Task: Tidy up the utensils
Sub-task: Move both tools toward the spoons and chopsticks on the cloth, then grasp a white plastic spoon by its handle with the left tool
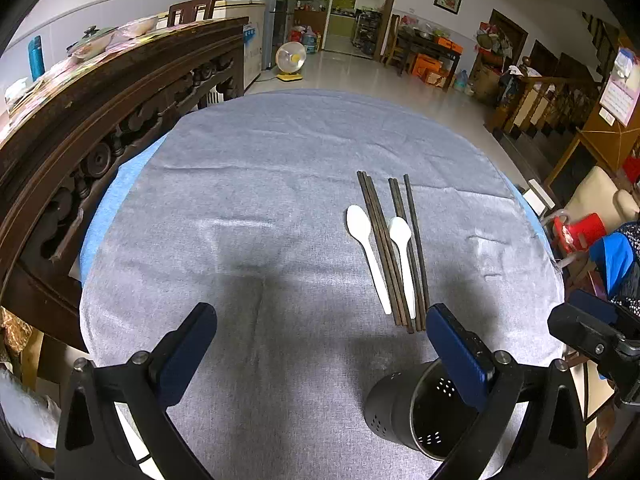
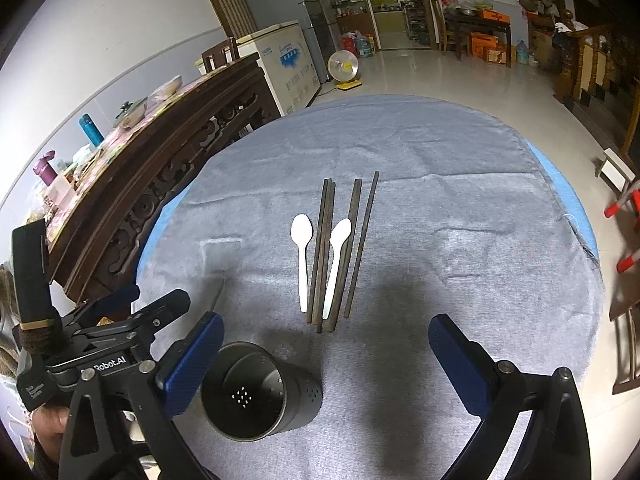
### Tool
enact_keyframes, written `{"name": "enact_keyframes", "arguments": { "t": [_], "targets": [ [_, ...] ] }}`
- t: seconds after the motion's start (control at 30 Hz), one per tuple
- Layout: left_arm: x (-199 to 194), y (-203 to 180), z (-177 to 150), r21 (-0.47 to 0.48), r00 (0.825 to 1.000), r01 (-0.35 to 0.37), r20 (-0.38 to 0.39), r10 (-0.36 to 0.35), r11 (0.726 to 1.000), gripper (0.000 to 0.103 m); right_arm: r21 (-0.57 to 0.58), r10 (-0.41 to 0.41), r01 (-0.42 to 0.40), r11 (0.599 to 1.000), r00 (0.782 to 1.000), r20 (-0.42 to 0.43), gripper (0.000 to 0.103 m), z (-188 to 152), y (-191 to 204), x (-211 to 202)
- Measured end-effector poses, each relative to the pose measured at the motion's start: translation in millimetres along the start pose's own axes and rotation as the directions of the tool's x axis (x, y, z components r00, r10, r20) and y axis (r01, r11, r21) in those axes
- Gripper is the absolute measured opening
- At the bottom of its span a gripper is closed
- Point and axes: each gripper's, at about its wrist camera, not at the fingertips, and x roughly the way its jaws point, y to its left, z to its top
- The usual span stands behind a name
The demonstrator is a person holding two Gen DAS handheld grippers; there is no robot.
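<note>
Several dark wooden chopsticks [image 1: 394,252] [image 2: 326,252] and two white plastic spoons [image 1: 366,252] [image 2: 303,258] lie side by side on a grey tablecloth [image 1: 260,200] [image 2: 440,208]. The second spoon [image 1: 402,256] [image 2: 336,264] lies among the chopsticks. A black perforated utensil holder [image 1: 416,412] [image 2: 252,392] stands upright and empty, nearer than the utensils. My left gripper [image 1: 320,356] is open and empty, left of the holder. My right gripper [image 2: 326,364] is open and empty, just right of the holder.
A carved dark wooden sideboard [image 1: 100,120] [image 2: 160,160] with bottles and dishes stands close along the table's left. The left gripper's body [image 2: 100,352] shows at the left of the right wrist view. Chairs and a red stool [image 1: 580,232] stand to the right.
</note>
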Motion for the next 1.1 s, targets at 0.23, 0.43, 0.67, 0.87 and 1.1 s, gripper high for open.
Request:
{"name": "enact_keyframes", "arguments": {
  "t": [0.23, 0.43, 0.67, 0.87, 1.1],
  "targets": [
    [-0.1, -2.1, -0.5, 0.004, 1.000, 0.002, 0.000, -0.002, 1.000, 0.103, -0.003, 0.001, -0.001, 1.000, 1.000, -0.001, 0.103, -0.6, 2.3, 0.7],
    [-0.5, -2.6, -0.1, 0.004, 1.000, 0.002, -0.003, -0.002, 1.000, 0.103, -0.010, 0.003, -0.003, 1.000, 1.000, -0.002, 0.103, 0.6, 3.6, 0.0],
    [33.1, 20.7, 21.3, -0.064, 0.994, -0.016, -0.110, 0.009, 0.998, 0.103, 0.036, 0.028, -0.026, 0.999, 0.999, -0.045, 0.103, 19.3, -25.9, 12.4],
    [110.5, 20.2, 57.2, -0.155, 0.949, 0.000, -0.313, -0.049, 0.988, 0.095, 0.188, 0.044, -0.014, 0.982, 0.987, -0.153, 0.100, 34.2, -83.3, 61.6],
    [175.1, -14.4, 76.4, -0.173, 0.894, 0.009, -0.440, -0.086, 0.985, 0.075, 0.217, 0.087, -0.040, 0.975, 0.974, -0.208, 0.091, 34.0, -104.8, 96.8]
  ]
}}
